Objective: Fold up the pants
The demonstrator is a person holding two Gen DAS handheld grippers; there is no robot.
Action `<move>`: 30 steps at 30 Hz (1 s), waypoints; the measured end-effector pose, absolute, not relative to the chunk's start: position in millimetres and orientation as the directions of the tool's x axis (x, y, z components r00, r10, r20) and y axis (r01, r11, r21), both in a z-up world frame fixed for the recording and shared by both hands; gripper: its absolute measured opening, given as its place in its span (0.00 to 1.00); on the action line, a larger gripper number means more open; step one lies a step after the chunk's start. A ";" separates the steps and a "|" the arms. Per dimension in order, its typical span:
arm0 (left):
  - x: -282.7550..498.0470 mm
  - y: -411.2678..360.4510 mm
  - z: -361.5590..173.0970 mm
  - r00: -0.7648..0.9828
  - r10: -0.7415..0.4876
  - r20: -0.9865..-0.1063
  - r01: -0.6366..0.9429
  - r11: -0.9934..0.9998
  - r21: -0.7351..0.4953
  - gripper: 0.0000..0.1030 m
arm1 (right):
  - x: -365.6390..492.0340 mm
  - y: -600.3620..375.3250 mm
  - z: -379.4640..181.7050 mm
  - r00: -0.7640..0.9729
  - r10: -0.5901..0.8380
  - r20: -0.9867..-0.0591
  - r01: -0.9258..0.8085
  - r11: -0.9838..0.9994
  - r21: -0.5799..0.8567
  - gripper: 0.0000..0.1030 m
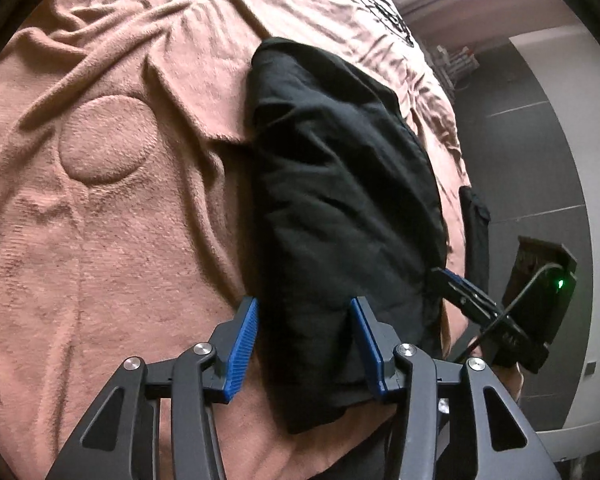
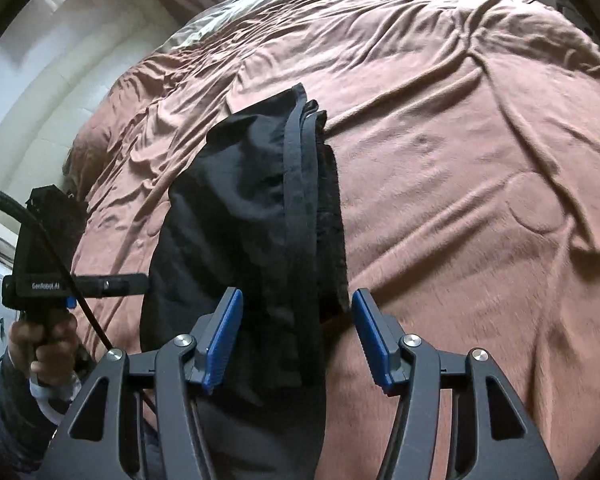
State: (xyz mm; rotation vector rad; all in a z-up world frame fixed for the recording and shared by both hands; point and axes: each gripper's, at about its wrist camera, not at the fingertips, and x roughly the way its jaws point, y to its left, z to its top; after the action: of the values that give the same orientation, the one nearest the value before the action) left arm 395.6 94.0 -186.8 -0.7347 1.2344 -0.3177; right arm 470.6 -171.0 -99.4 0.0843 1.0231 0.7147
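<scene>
A bed (image 2: pixel 460 140) is covered by a wrinkled pinkish-brown blanket (image 1: pixel 100 240), into which a round shape is pressed at centre left of the left wrist view. Black pants (image 1: pixel 340 180), folded into a long bundle, are laid directly on the blanket, down the middle of both views.

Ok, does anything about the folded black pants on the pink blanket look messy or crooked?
Slightly. The black fabric pants lie folded lengthwise on the wrinkled pink fleece blanket, but the layers are not flush: along one long side a strap-like hem and a lower layer stick out unevenly. Nothing looks damaged.
</scene>
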 end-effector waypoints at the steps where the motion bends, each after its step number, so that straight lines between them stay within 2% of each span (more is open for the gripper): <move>1: 395.7 92.9 -188.2 0.324 -0.594 -0.737 -0.164 0.732 -0.662 0.48 | 476.4 -169.2 -101.5 0.312 0.584 -0.749 -0.507 0.770 0.388 0.53; 10: 382.5 89.5 -201.7 0.329 -0.628 -0.705 -0.194 0.686 -0.701 0.45 | 496.7 -160.1 -121.3 0.266 0.596 -0.758 -0.496 0.758 0.423 0.52; 14: 378.0 87.3 -201.5 0.338 -0.631 -0.699 -0.183 0.684 -0.706 0.21 | 500.0 -157.3 -126.1 0.255 0.604 -0.755 -0.484 0.756 0.441 0.48; 15: 377.2 87.0 -198.6 0.344 -0.628 -0.698 -0.176 0.687 -0.705 0.19 | 499.3 -156.8 -125.1 0.254 0.603 -0.756 -0.484 0.756 0.441 0.45; 22: 366.1 97.3 -171.4 0.376 -0.609 -0.698 -0.130 0.711 -0.691 0.16 | 491.9 -150.3 -118.4 0.225 0.615 -0.756 -0.476 0.746 0.465 0.38; 30: 348.5 125.5 -166.8 0.359 -0.593 -0.721 -0.164 0.721 -0.674 0.16 | 473.3 -129.2 -120.0 0.168 0.622 -0.764 -0.486 0.727 0.485 0.37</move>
State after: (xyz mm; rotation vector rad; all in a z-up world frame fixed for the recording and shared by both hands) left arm 348.5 125.5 -166.8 -0.7548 1.1980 -0.3133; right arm 473.3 -129.2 -120.0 0.1396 1.1589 0.7916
